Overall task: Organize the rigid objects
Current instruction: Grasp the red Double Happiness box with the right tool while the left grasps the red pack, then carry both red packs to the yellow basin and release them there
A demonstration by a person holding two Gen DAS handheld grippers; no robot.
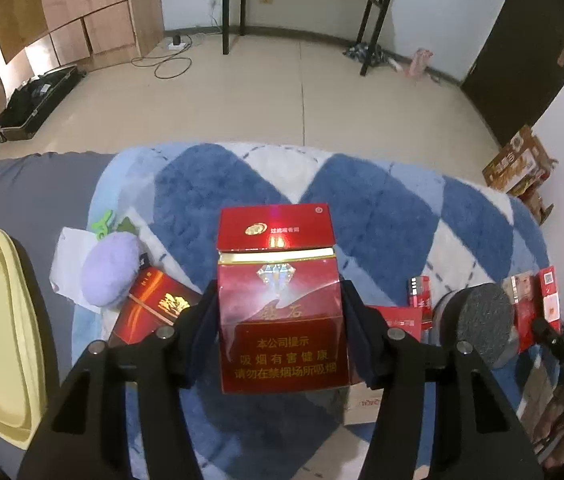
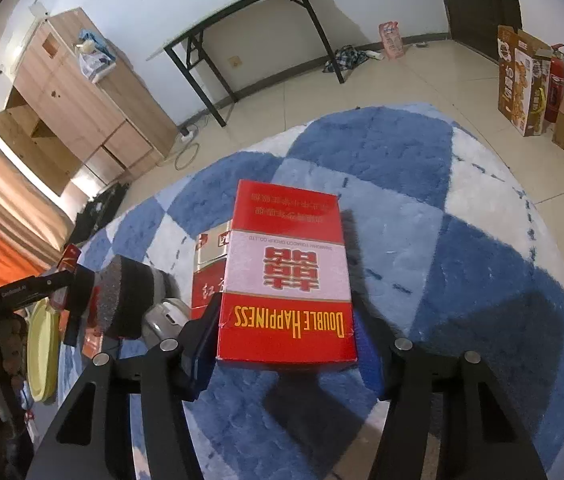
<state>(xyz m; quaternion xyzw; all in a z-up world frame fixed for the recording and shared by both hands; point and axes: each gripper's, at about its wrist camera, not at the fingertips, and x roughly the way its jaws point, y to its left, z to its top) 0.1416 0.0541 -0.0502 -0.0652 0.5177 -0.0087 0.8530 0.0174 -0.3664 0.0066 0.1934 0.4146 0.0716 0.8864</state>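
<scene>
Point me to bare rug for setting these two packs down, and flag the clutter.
Free: rug right of the Double Happiness pack, out to the floor; rug beyond the diamond pack. Crowded: purple plush and red packs flanking it.

Two wrist fisheyes, angled steeply down, very close.
Left view over dark red pack (image 1: 282,304); right view over red-and-white pack (image 2: 288,280); shared: blue-and-white rug (image 1: 382,208), folding table (image 2: 241,12) far off.
</scene>
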